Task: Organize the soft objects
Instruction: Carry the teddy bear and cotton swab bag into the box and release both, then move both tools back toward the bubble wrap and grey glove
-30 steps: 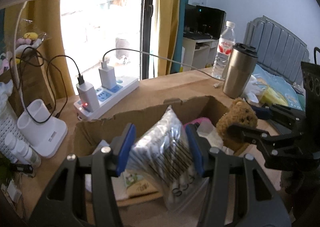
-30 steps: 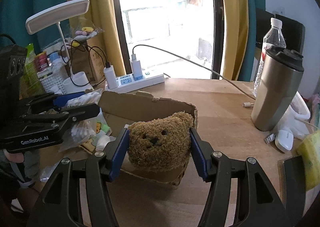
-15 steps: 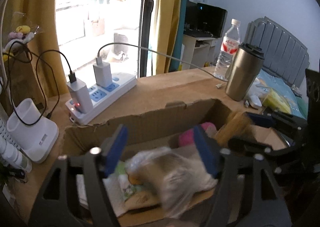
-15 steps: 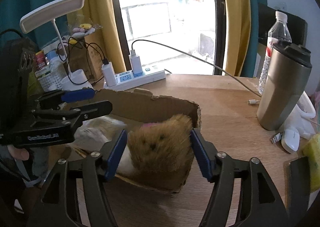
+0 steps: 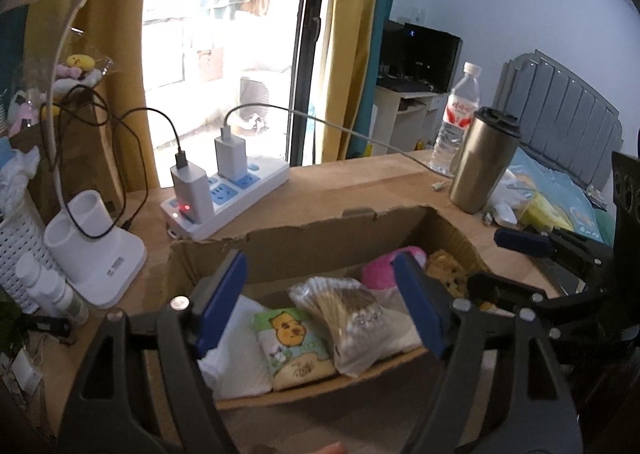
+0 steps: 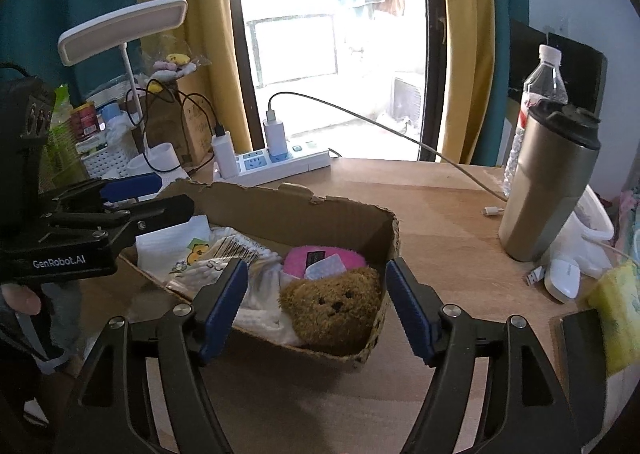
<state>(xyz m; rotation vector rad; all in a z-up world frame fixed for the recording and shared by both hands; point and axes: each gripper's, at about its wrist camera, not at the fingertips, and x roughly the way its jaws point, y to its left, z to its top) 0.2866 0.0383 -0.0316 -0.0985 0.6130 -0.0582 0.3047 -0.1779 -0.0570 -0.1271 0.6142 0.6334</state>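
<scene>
Right wrist view: one cardboard box (image 6: pixel 348 213), one teddy bear (image 6: pixel 334 304), one pink plush (image 6: pixel 340 256).

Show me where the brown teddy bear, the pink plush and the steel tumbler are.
brown teddy bear (image 6: pixel 334 304), right wrist view, on its face.
pink plush (image 6: pixel 346 256), right wrist view, on its fuzzy upper right side.
steel tumbler (image 6: pixel 544 189), right wrist view, on its metal body.

Tabletop (image 6: pixel 432 213), wood. White power strip (image 6: pixel 280 163) near window, two chargers plugged in. Steel tumbler (image 6: pixel 548 189) upright at right, water bottle (image 6: pixel 540 93) just behind it. White desk lamp (image 6: pixel 124 29) at left. White mouse (image 6: pixel 562 280) beside tumbler.
</scene>
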